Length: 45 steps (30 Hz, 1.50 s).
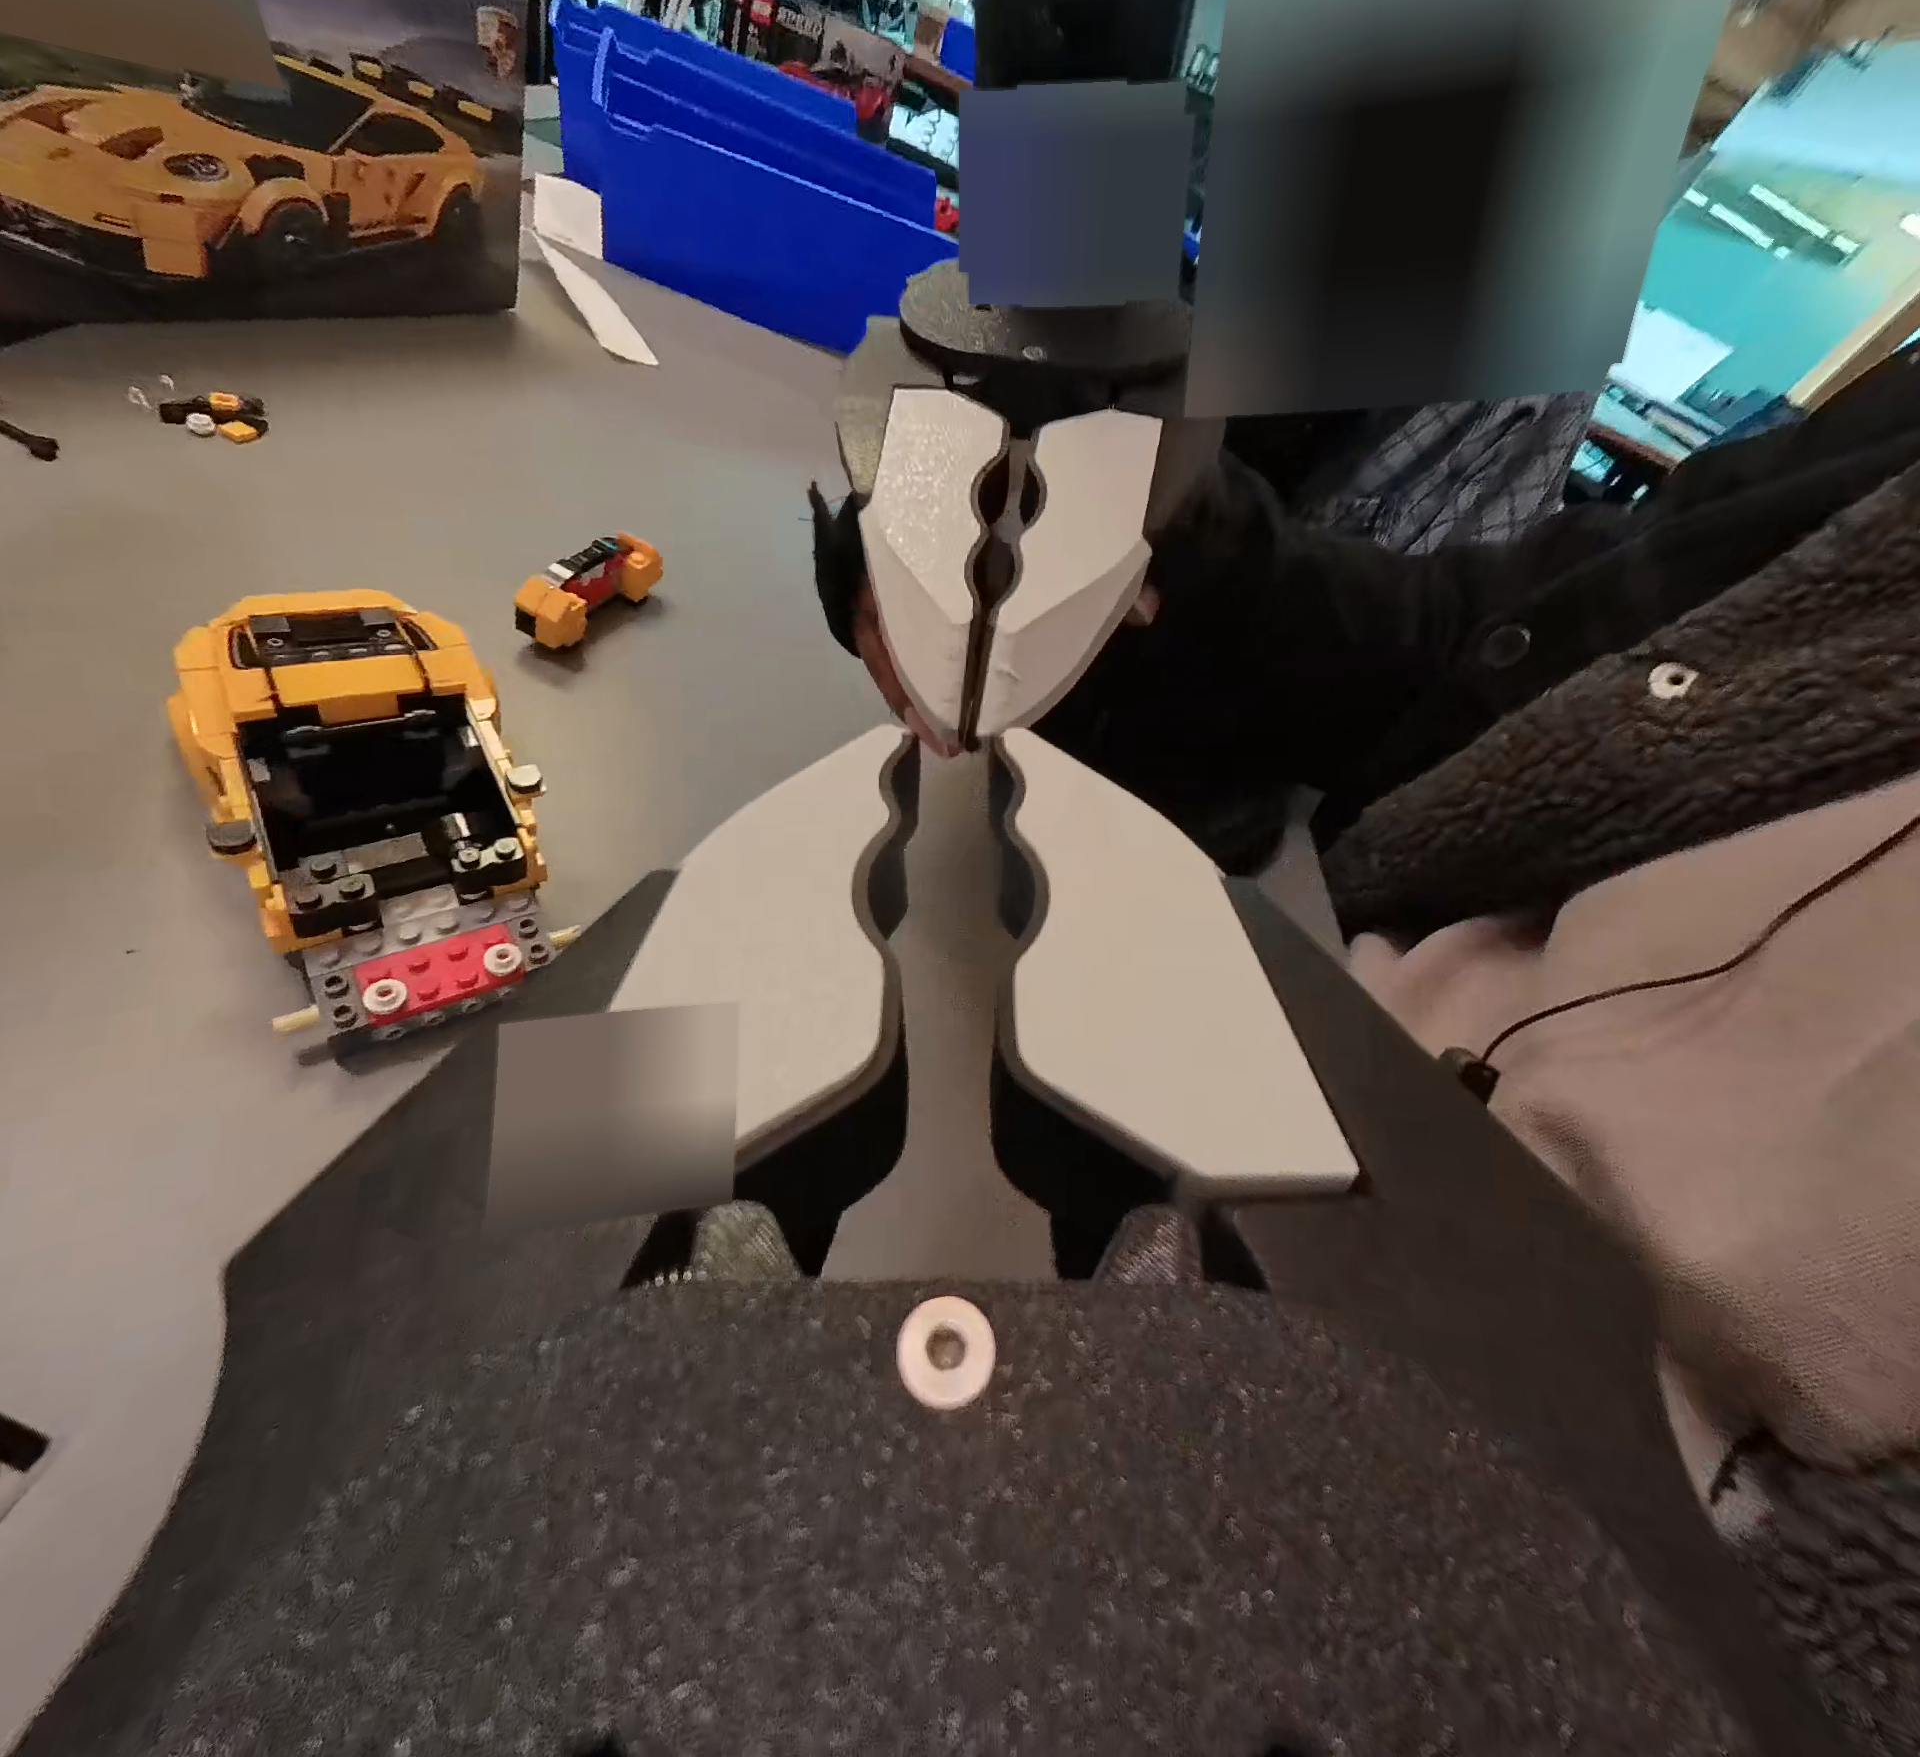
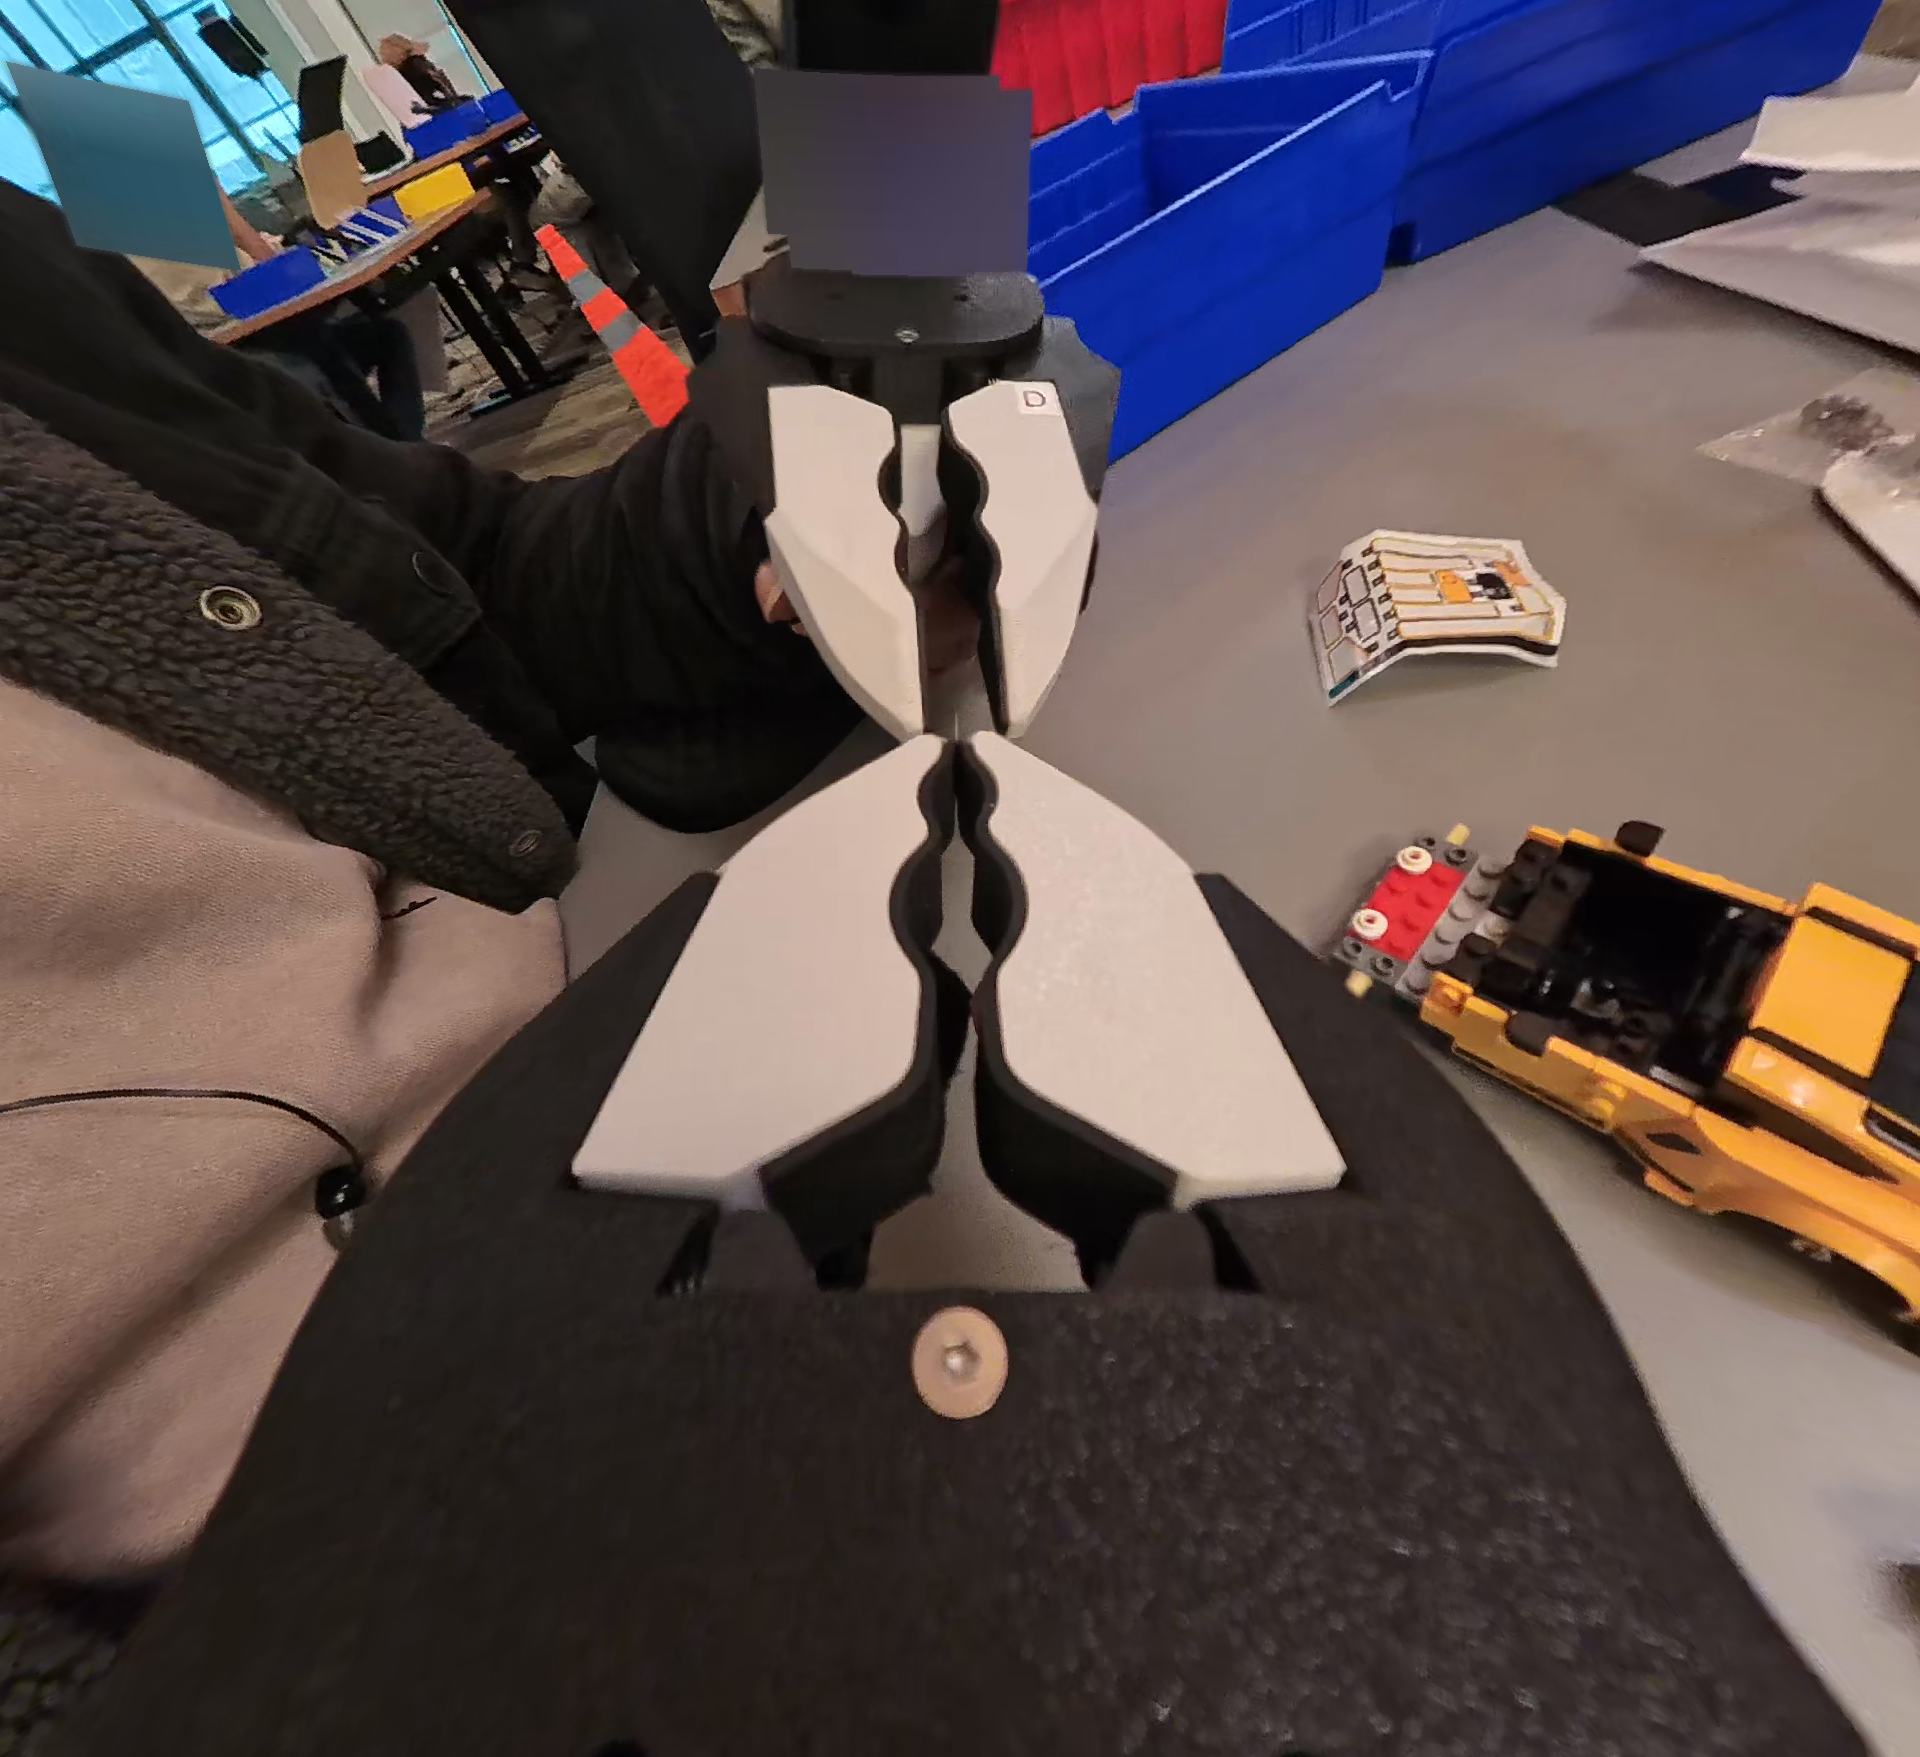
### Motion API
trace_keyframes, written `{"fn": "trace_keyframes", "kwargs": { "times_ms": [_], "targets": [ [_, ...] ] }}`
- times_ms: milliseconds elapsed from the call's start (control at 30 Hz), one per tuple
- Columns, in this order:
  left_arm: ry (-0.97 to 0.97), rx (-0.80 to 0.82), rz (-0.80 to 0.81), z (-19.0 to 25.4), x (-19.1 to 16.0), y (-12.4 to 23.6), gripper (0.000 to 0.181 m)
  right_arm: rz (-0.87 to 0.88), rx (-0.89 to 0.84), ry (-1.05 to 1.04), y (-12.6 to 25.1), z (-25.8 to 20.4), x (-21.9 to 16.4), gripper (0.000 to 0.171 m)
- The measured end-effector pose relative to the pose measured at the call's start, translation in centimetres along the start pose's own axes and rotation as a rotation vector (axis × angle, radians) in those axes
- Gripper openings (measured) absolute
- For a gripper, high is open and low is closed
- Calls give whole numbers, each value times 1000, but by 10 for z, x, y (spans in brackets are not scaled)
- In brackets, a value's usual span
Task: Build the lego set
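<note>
A part-built yellow lego car (image 1: 353, 772) with an open black cabin and a red plate at its end stands on the grey table (image 1: 416, 481); it also shows in the right wrist view (image 2: 1662, 1011). A small orange, red and black sub-assembly (image 1: 587, 590) lies beyond it. My left gripper (image 1: 954, 757) is open by a narrow gap and empty. My right gripper (image 2: 956, 751) is shut, with nothing clearly in it. The two grippers meet tip to tip above the table's near edge, to the side of the car. The right gripper (image 1: 966, 736) faces the left wrist view, and the left gripper (image 2: 961, 720) faces the right wrist view.
The set's box (image 1: 260, 149) stands at the back left, with a few small loose pieces (image 1: 213, 416) in front of it. Blue bins (image 2: 1351, 149) line the far side. A sticker sheet (image 2: 1434, 611) and plastic bags (image 2: 1818, 253) lie nearby. A person's coat (image 1: 1662, 772) is close by. My two grippers' fingertips are within a few centimetres of each other.
</note>
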State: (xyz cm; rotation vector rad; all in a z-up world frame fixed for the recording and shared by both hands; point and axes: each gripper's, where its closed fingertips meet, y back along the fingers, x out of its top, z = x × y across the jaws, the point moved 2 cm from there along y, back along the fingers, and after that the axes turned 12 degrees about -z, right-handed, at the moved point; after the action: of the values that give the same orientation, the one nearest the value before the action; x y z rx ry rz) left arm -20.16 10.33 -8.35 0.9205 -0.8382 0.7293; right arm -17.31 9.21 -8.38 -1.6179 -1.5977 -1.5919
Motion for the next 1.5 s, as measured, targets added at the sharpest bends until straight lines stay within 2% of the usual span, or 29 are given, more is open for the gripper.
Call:
{"fn": "trace_keyframes", "kwargs": {
  "times_ms": [600, 867, 1067, 1267, 1500],
  "targets": [
    [-25, 6, -48, 2, -5, -4, 0, -54, 49, -43, -6, -1, -9, 0],
    [145, -161, 101, 5, 8, 4, 0, 61, 57, -9, 2, -6, 6, 5],
    [165, -207, 125, 7, 10, 5, 0, 81, 59, 14, 3, -8, 9, 6],
    [195, -259, 168, 9, 14, 11, 0, 104, 41, 53, 6, -9, 11, 17],
    [309, -323, 265, 1, 19, 19, 0, 122, 18, 47, 6, -7, 13, 11]
  ]
}}
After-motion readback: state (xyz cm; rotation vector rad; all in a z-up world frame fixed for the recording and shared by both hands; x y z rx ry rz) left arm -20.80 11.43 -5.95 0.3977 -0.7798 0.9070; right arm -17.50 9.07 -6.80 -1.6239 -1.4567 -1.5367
